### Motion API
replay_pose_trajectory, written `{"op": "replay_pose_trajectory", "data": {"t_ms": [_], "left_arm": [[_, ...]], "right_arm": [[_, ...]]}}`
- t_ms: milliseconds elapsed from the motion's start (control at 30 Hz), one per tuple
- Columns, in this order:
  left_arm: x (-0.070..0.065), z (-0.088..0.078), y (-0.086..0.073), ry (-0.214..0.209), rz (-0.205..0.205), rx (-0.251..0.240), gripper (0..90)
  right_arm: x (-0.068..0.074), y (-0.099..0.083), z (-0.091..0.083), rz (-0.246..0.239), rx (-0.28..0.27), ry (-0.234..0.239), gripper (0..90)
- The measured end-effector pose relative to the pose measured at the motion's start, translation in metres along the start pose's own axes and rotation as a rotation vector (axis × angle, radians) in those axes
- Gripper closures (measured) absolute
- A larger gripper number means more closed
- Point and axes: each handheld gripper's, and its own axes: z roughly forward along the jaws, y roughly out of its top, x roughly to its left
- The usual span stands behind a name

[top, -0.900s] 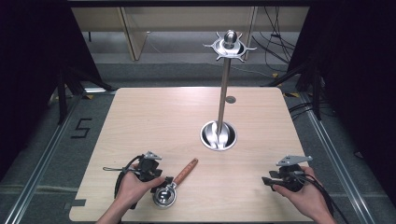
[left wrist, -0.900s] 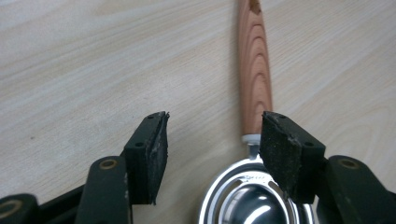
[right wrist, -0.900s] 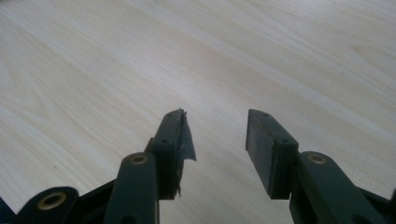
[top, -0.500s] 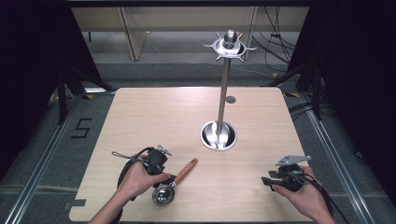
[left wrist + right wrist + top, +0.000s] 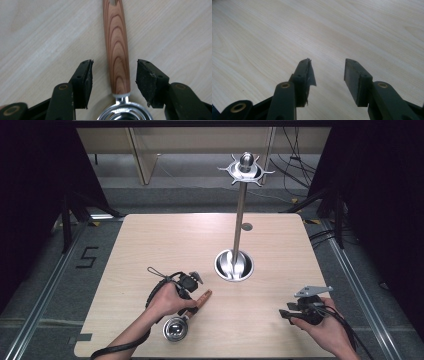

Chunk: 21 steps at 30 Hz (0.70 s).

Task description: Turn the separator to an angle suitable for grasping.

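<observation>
Left gripper view is showing the left tool [image 5: 112, 82] spread, straddling the strainer [image 5: 117, 50], whose wooden handle is lying on the counter [image 5: 37, 37], running straight ahead between untouching pads.

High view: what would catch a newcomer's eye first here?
The tall metal stand rising from its round base right of the table's centre stands out first. Next, the left tool near the front edge, jaws open either side of a wooden-handled strainer lying flat, pads not touching it.

Wooden handle [image 5: 117, 47] between the spread pads of the left claw [image 5: 113, 81], untouched.
</observation>
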Motion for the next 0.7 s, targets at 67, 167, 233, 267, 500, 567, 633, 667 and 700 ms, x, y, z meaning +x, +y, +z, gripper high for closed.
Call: {"op": "replay_pose_trajectory", "data": {"t_ms": [67, 167, 233, 267, 500, 567, 633, 667, 700], "left_arm": [[0.000, 0.002, 0.003, 0.007, 0.004, 0.004, 46.4], [-0.001, 0.006, 0.012, 0.004, 0.024, 0.032, 46.6], [-0.001, 0.007, 0.013, 0.009, 0.022, 0.038, 47.2], [0.001, 0.009, 0.016, -0.010, 0.037, 0.063, 47.6], [-0.002, 0.016, 0.025, -0.034, -0.028, 0.103, 48.3], [-0.002, 0.017, 0.027, -0.031, -0.019, 0.118, 48.9], [-0.003, 0.018, 0.028, -0.026, -0.027, 0.112, 49.7], [-0.003, 0.019, 0.029, -0.021, -0.019, 0.123, 49.7], [-0.004, 0.019, 0.030, -0.016, -0.004, 0.118, 49.9]], "right_arm": [[0.000, 0.000, 0.001, 0.000, -0.007, -0.001, 57.1], [0.000, 0.000, 0.001, 0.005, -0.005, 0.000, 56.8], [0.001, -0.001, 0.001, 0.017, -0.008, 0.006, 56.8], [-0.002, 0.000, 0.002, -0.021, -0.023, 0.000, 56.7], [0.000, -0.001, 0.002, 0.000, -0.004, 0.006, 56.3], [0.000, -0.001, 0.002, 0.006, 0.000, 0.007, 56.2], [0.000, -0.001, 0.003, 0.007, 0.001, 0.007, 56.2], [0.000, -0.001, 0.004, -0.008, -0.015, 0.000, 56.1], [-0.001, -0.001, 0.003, -0.008, -0.003, 0.004, 56.1]]}}
